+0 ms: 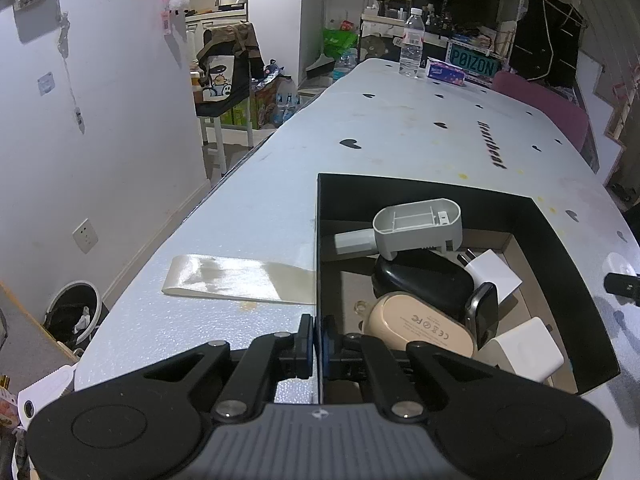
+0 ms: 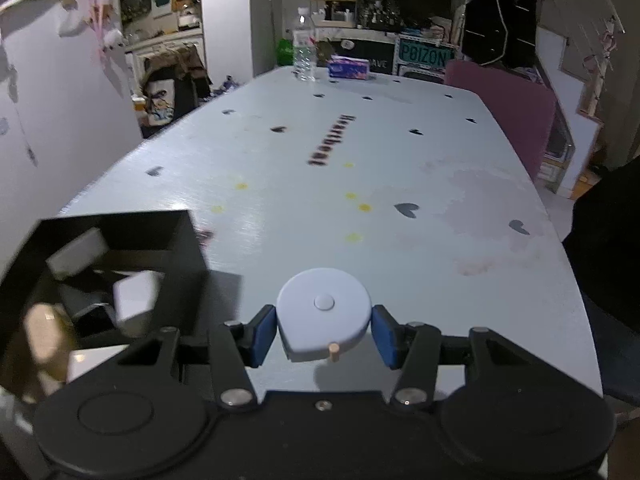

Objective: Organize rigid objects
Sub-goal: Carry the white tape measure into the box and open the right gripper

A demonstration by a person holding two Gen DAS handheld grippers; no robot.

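Two claws work over the pale heart-printed desk (image 2: 360, 152). At nine o'clock of the right claw (image 2: 324, 330) stands the black cardboard box (image 1: 568, 240) of chargers. Left claw (image 1: 318, 342) pinches that box's wall; right claw grips a round pale-blue tape measure (image 2: 324, 312).

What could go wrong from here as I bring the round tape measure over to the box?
The right gripper holds the round tape measure only by its curved sides, so it might slip or twist out. The black box is already crowded, with the grey plastic housing on top, so a drop could knock things about. The left gripper is shut on the box wall; any tug could shift the box.
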